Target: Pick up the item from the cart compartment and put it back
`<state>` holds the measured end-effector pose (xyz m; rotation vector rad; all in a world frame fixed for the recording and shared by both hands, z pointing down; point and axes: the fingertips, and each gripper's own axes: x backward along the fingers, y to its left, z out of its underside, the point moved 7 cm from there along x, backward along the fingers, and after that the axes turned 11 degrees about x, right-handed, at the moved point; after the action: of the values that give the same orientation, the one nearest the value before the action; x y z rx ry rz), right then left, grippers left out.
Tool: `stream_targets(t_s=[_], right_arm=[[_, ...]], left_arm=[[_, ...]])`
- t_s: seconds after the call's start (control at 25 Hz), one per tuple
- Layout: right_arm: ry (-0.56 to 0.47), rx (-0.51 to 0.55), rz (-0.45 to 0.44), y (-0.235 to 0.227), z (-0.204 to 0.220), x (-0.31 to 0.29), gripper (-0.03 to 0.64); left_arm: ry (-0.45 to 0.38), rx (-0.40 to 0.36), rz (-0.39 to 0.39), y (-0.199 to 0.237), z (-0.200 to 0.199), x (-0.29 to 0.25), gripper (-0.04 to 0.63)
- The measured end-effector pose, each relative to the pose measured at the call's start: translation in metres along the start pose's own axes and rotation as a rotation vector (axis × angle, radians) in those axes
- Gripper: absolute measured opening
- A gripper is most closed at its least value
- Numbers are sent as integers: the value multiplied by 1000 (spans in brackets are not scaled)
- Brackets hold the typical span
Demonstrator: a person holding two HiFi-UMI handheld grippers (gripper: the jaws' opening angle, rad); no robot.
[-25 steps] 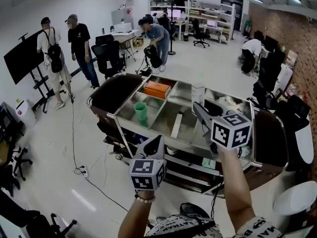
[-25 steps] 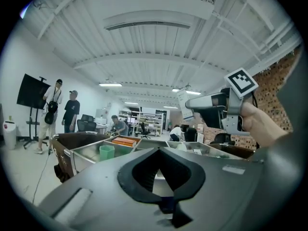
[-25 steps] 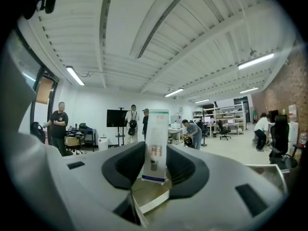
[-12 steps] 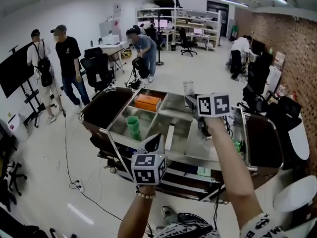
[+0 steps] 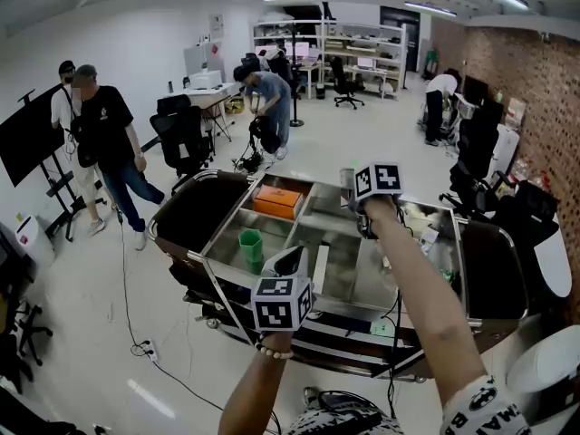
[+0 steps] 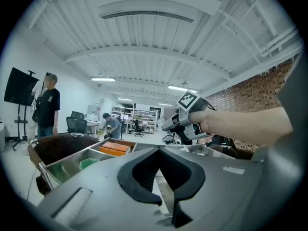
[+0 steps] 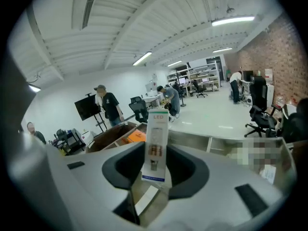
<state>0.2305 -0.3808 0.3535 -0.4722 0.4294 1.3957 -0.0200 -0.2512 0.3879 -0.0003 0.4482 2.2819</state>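
A: Jaws of the left gripper (image 6: 159,149) are closed together on nothing; those of the right gripper (image 7: 156,147) clamp an upright bulb box (image 7: 156,129)

B: So it's picked up?

A: Yes, held over the cart (image 5: 198,256), at one o'clock from the left gripper; I'd say only putting it back remains

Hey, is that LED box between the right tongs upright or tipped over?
Upright: the LED box is on end between the right tongs, green top edge uppermost.

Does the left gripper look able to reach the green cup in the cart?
Probably yes: the green cup stands uncovered in an open compartment just ahead of the left gripper, whose closed jaws must open first.
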Motion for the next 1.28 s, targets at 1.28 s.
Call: stream_targets(t_s=[1.28], right_arm=[[674,-40,88,-45,78,-191,164]], left_arm=[[117,66,5,44,-6,-78,5]])
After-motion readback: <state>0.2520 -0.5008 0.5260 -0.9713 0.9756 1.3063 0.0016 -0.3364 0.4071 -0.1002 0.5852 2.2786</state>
